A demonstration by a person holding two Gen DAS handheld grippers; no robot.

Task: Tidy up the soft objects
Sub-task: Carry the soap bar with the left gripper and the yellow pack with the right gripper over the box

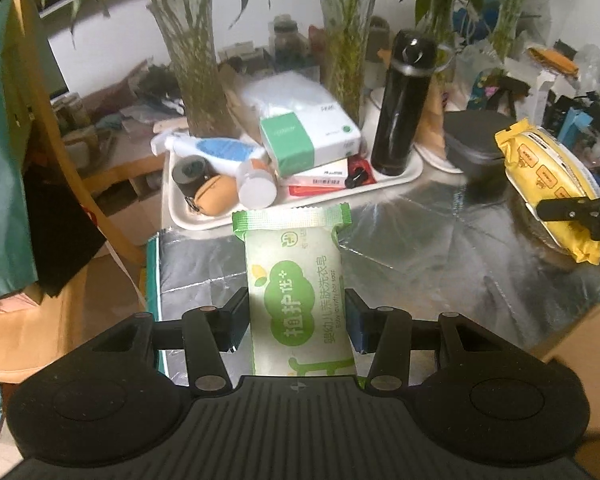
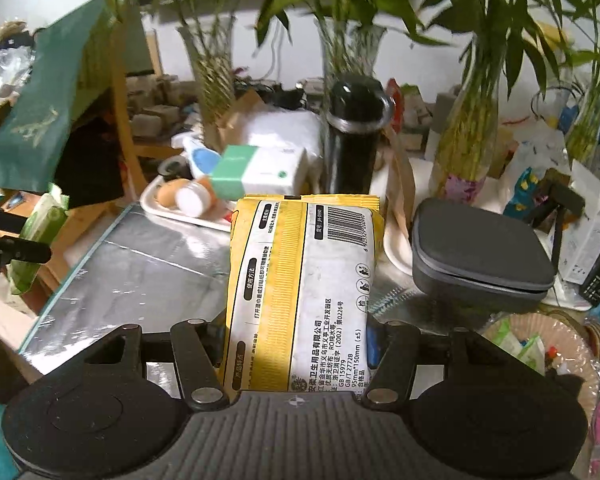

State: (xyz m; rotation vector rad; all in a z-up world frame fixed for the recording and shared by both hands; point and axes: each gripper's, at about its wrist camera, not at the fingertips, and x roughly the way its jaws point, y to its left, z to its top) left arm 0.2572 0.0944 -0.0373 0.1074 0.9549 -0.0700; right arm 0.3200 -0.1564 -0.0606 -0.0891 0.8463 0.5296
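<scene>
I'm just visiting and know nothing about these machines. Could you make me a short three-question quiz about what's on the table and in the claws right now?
1. True or false: the left claw is empty.
2. Which pack does the right claw grip? A) green soap pack B) yellow wipes pack C) white tissue box
3. Fill in: the black flask stands upright on the white ____.

Key
1. False: it is closed on the green soap pack.
2. B: the yellow wipes pack sits between its pads, label side and barcode facing the camera.
3. Tray: the white tray also carries a tissue box and small bottles.
</scene>
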